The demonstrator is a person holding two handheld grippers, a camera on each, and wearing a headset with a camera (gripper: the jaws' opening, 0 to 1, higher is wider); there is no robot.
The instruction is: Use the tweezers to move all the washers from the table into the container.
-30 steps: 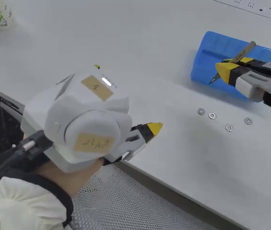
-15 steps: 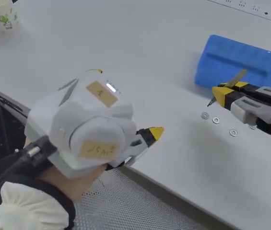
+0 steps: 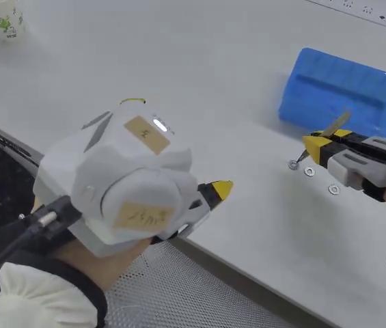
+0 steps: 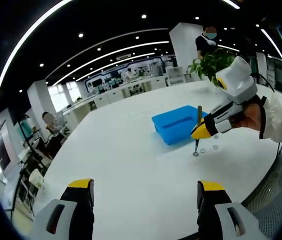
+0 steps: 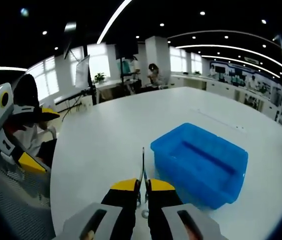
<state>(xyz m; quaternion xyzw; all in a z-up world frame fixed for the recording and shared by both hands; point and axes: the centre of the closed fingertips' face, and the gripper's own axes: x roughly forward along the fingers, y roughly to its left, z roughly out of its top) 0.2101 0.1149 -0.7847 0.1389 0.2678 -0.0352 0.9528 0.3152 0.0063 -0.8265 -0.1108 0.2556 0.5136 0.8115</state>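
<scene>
My right gripper [image 3: 315,147] is shut on metal tweezers [image 3: 331,129], low over the white table. The tweezers' tip is down at the leftmost washer [image 3: 293,165]; two more washers [image 3: 309,171] [image 3: 334,189] lie just right of it. Whether the tip grips that washer cannot be told. The blue container [image 3: 346,92] stands just behind. In the right gripper view the tweezers [image 5: 143,167] stick up between the shut jaws, left of the container [image 5: 200,162]. My left gripper [image 3: 216,190] hangs open at the table's front edge, its jaws [image 4: 145,192] empty, facing the tweezers [image 4: 197,130] and container [image 4: 178,122].
A paper cup [image 3: 1,14] stands at the table's far left corner and a power strip [image 3: 370,10] lies along the far edge. A perforated grey surface [image 3: 179,287] sits below the table's front edge. People stand and sit in the background.
My right gripper has come down and toward me with the tweezers, from over the container's front edge to the washers. The left gripper has stayed in place.
</scene>
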